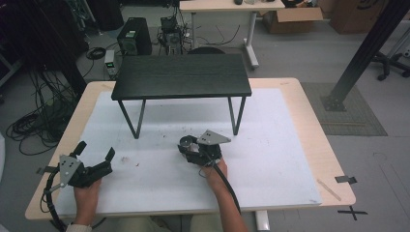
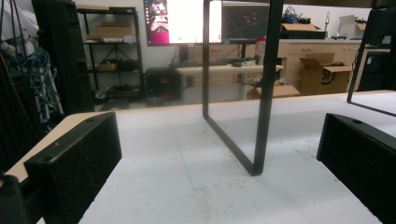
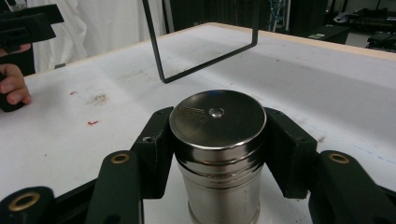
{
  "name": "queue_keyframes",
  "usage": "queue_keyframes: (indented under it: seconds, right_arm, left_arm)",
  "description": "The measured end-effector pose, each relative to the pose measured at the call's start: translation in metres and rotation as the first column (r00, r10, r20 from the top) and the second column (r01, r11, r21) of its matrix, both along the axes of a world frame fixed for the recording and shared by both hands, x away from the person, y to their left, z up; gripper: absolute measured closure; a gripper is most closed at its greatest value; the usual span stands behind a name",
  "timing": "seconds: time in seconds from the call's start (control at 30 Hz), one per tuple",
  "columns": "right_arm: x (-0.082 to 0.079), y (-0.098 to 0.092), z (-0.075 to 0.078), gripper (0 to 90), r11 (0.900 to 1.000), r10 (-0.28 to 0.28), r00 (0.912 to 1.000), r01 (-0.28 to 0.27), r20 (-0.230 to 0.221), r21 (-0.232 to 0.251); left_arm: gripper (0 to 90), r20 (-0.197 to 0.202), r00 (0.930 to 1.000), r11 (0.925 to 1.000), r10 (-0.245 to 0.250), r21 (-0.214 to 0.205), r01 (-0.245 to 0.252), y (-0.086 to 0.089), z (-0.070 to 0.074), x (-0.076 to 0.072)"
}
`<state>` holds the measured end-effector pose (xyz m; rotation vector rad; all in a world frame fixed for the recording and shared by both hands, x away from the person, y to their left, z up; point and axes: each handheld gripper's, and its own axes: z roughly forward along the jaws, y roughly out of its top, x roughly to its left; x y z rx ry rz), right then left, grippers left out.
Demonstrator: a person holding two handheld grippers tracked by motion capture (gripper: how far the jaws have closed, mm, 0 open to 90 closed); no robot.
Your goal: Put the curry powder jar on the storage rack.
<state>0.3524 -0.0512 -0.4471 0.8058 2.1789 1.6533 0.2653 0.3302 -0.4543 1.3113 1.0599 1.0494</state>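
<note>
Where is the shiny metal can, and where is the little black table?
shiny metal can (image 3: 217, 116), right gripper view, on its flat lid.
little black table (image 1: 181, 76), high view, on its dark top.

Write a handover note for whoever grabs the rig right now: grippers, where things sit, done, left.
Right gripper: shut on the steel canister, jaws clamped on both sides just under its lid.
Left gripper: open, nothing between the jaws, resting near the table's left front edge.
Canister stands upright on the white mat, in front of the small black shelf.
Done: canister gripped.
Left: lifting and placing it; it is not yet off the mat. Destination is probably the shelf, but that is a guess.
</note>
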Motion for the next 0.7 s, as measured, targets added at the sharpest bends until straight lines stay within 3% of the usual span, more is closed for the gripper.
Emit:
queue_keyframes:
  seconds: [0.4,0.7]
  right_arm:
    - [-0.004,0.001,0.003,48.5,0.9995,0.001,0.9995,0.000,0.031,-0.031]
    - [-0.007,-0.004,0.012,48.5,0.9999,0.002,0.9990,-0.001,0.044,-0.016]
  left_arm:
    - [0.3,0.001,1.0000,1.0000,0.000,-0.002,0.000,0.000,0.000,0.000]
    - [0.3,0.002,1.0000,1.0000,0.000,-0.002,0.000,0.000,0.000,0.000]
